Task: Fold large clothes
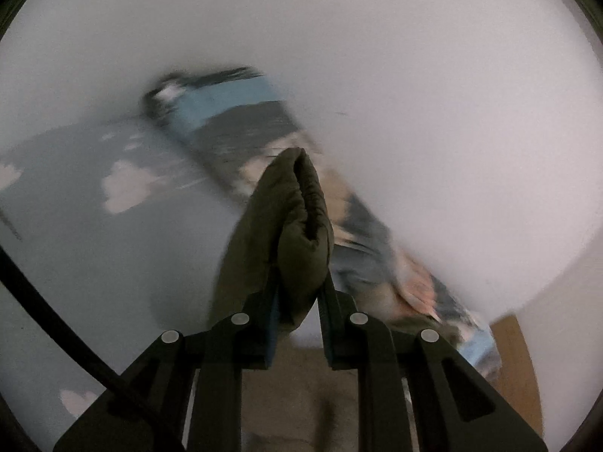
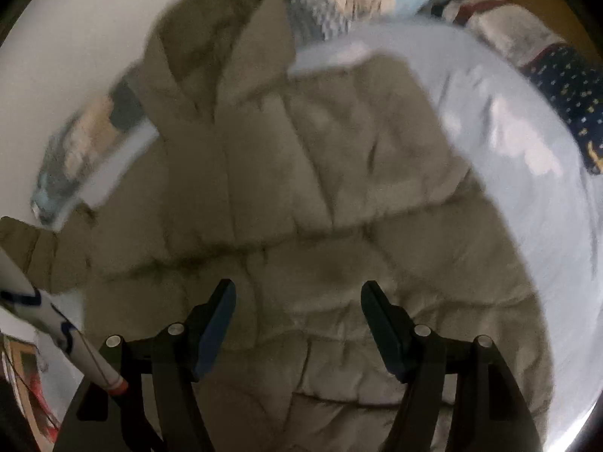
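the quilted olive jacket (image 2: 301,196) covers most of the bed; free light blue sheet (image 2: 527,196) stays to its right. a patterned blanket (image 2: 339,3) blocks the far edge, and dark dotted fabric (image 2: 565,90) bounds the right. a white pole (image 2: 56,320) crosses the near left.

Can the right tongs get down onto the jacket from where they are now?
Probably yes. The right tongs hang open right above the jacket, with nothing between them and the quilted fabric spread on the bed.

patterned blanket (image 1: 241,128) smeared by motion blur, jacket (image 2: 301,196) soft, cut off at bottom edge
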A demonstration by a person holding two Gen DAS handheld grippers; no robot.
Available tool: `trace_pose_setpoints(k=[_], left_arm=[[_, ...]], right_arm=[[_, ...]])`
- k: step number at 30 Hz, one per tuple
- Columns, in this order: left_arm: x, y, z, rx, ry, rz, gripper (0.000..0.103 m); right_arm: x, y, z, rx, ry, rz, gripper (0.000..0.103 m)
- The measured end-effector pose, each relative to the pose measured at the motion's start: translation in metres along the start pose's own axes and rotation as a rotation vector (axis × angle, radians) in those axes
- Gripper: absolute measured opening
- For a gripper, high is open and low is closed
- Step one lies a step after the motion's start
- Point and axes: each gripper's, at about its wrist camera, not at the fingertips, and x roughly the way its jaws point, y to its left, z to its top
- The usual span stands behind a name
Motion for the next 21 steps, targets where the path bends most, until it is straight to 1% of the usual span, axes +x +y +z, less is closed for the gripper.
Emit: trace_pose_setpoints(k=[1, 3, 6, 7, 9, 10, 12, 13, 15, 17, 18, 21], left_arm=[[-0.005, -0.023, -0.005, 0.029, 0.005, -0.023, 0.018], [-0.013, -0.066, -0.019, 0.076, 0.022, -0.069, 0.018], [-0.020, -0.127, -0.047, 0.155, 0.057, -0.114, 0.018], [-0.020, -0.150, -0.060, 0.185, 0.072, -0.129, 0.018], [-0.017, -0.184, -0.086, 0.220, 0.109, -0.156, 0.018], [-0.015, -0.193, -0.096, 0.228, 0.123, -0.165, 0.018], [-0.004, -0.220, -0.129, 0.253, 0.178, -0.201, 0.018], [-0.003, -0.225, -0.142, 0.264, 0.194, -0.207, 0.018], [0.007, -0.246, -0.174, 0.298, 0.232, -0.211, 0.018], [0.023, -0.263, -0.209, 0.322, 0.286, -0.213, 0.018], [0.031, -0.267, -0.221, 0.326, 0.307, -0.213, 0.018], [0.062, -0.276, -0.271, 0.353, 0.389, -0.202, 0.018]], right_arm=[[-0.011, -0.005, 0.004, 0.013, -0.035, -0.002, 0.074], [-0.025, -0.018, 0.008, 0.044, -0.072, -0.003, 0.074], [-0.041, -0.037, 0.015, 0.106, -0.106, 0.006, 0.074], [-0.047, -0.044, 0.017, 0.124, -0.114, 0.014, 0.074], [-0.061, -0.057, 0.021, 0.154, -0.141, 0.028, 0.074], [-0.069, -0.064, 0.023, 0.165, -0.159, 0.031, 0.074], [-0.080, -0.072, 0.024, 0.178, -0.184, 0.033, 0.074], [-0.084, -0.075, 0.024, 0.185, -0.193, 0.033, 0.074], [-0.094, -0.086, 0.025, 0.207, -0.211, 0.043, 0.074], [-0.101, -0.095, 0.026, 0.221, -0.217, 0.052, 0.074], [-0.104, -0.101, 0.028, 0.229, -0.221, 0.054, 0.074], [-0.112, -0.113, 0.030, 0.247, -0.232, 0.053, 0.074]])
